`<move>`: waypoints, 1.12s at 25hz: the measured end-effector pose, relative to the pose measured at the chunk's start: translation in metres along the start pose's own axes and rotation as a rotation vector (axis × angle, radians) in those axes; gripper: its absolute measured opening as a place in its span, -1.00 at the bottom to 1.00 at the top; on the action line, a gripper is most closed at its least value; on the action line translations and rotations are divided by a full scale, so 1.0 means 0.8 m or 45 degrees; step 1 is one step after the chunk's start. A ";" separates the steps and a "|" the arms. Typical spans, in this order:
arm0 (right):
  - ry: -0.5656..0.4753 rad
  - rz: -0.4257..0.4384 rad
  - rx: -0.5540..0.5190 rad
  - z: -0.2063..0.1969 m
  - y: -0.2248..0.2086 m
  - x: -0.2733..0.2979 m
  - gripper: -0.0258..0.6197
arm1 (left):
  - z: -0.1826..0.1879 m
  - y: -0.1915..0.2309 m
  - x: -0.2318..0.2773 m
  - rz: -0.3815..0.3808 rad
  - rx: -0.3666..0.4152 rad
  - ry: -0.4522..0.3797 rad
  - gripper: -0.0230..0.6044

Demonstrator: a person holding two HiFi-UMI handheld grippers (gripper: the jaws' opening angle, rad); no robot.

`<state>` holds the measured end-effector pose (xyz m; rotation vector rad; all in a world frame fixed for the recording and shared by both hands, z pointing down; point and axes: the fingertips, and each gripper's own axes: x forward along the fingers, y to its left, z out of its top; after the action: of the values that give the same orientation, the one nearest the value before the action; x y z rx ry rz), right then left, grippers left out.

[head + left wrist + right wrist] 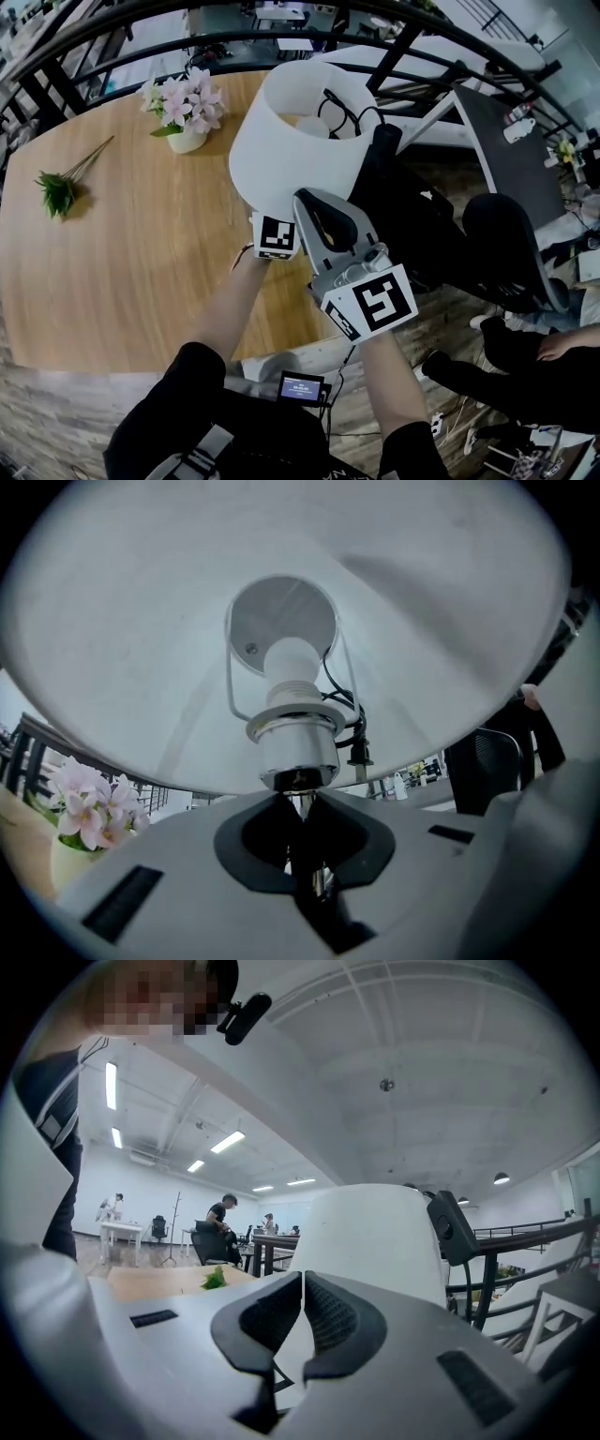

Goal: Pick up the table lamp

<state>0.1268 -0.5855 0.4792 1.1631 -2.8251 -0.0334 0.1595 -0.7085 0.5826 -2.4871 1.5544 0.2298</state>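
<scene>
The left hand-held gripper [302, 803] has its jaws drawn in on the thin metal stem [320, 881] of the table lamp [291, 733], gripping it just below the chrome socket [298, 757]. In the left gripper view the camera looks up into the underside of the white shade [298, 145], which fills the upper two thirds of the frame. A black cord with its plug [357, 752] hangs bunched inside the shade to the right of the socket.

The right hand-held gripper [303, 1279] has its jaws nearly together, with only a narrow slit between the pads and nothing held. The shade rises just behind them at the centre of the right gripper view.

In the head view both hand-held grippers sit at the middle of the frame. The left one is mostly hidden behind the shade, and the right one is just to its right. The lamp is tilted, its open top facing the upper right. It is over the right edge of the wooden worktop [141, 262], and its base cannot be seen.

A pot of pink flowers [187, 111] stands on the worktop to the upper left of the lamp. A green sprig [58, 190] lies well apart at the far left. A dark railing [112, 42] curves along the top of the frame, and a black chair [506, 244] stands at the right.
</scene>
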 end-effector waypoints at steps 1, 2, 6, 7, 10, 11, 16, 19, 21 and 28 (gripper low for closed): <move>0.002 -0.006 0.007 0.002 -0.002 0.002 -0.83 | 0.000 0.001 0.002 -0.004 -0.007 0.013 -0.80; 0.003 -0.012 0.013 0.004 -0.004 0.004 -0.83 | 0.000 0.001 0.004 -0.009 -0.013 0.027 -0.80; -0.007 -0.033 0.034 0.012 -0.010 0.009 -0.83 | 0.002 0.002 0.006 -0.028 -0.021 0.091 -0.80; -0.011 -0.037 0.037 0.015 -0.012 0.009 -0.83 | 0.003 0.001 0.006 -0.038 -0.021 0.108 -0.81; -0.011 -0.054 0.045 0.022 -0.016 0.010 -0.83 | 0.006 -0.003 0.005 -0.080 -0.015 0.159 -0.81; -0.011 -0.063 0.047 0.024 -0.018 0.010 -0.83 | 0.008 -0.005 0.004 -0.092 -0.013 0.177 -0.81; -0.016 -0.082 0.077 0.044 -0.017 0.007 -0.83 | 0.027 -0.010 -0.006 -0.133 -0.034 0.247 -0.83; -0.022 -0.087 0.108 0.062 -0.014 0.002 -0.83 | 0.042 -0.012 -0.012 -0.159 -0.060 0.293 -0.83; -0.024 -0.097 0.140 0.073 -0.013 -0.006 -0.83 | 0.051 -0.016 -0.020 -0.179 -0.080 0.330 -0.83; -0.033 -0.149 0.162 0.122 -0.009 -0.033 -0.83 | 0.095 -0.023 -0.045 -0.199 -0.144 0.421 -0.83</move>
<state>0.1417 -0.5735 0.3794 1.3627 -2.8141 0.1265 0.1585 -0.6500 0.5191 -2.8344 1.4823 -0.1279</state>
